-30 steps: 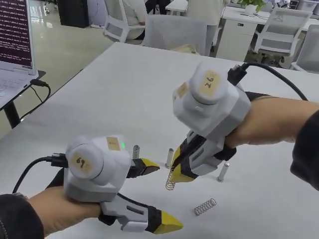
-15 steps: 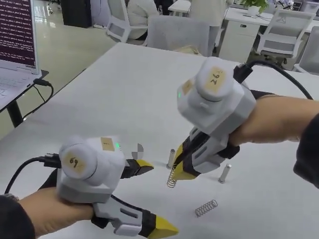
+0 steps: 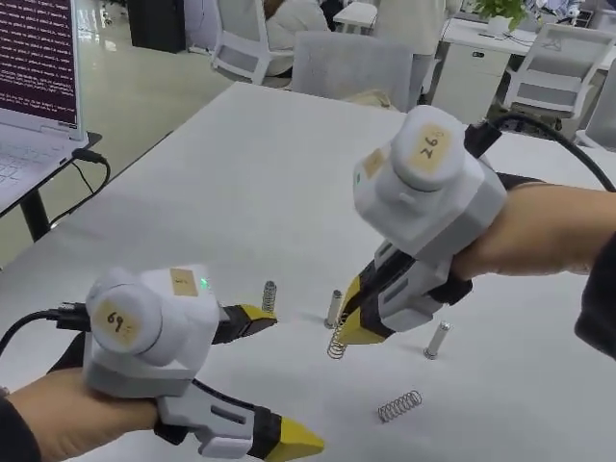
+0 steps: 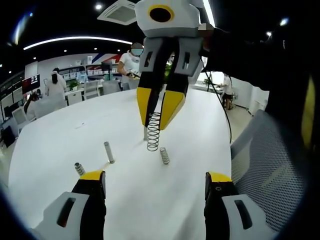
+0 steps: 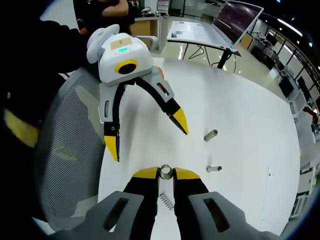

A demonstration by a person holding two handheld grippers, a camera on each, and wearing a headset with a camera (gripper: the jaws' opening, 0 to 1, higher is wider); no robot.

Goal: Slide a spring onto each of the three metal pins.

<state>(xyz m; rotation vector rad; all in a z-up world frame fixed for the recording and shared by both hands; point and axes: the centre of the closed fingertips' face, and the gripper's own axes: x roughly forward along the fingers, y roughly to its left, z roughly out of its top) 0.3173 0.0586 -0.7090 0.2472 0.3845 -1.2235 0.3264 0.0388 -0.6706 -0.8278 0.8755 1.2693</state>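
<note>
progress: one loaded pin [image 3: 269,296] of three is standing centre left. right tool [image 3: 348,332] is pinching a second spring [image 3: 336,345] beside the middle pin [image 3: 333,308]; left tool [image 3: 286,380] is gaping wide; third spring [image 3: 398,405] is lying lower right.

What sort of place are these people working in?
Most likely an open-plan office or lab: a long white table, grey office chairs at more white desks behind it, and an open laptop showing lines of text to one side.
</note>
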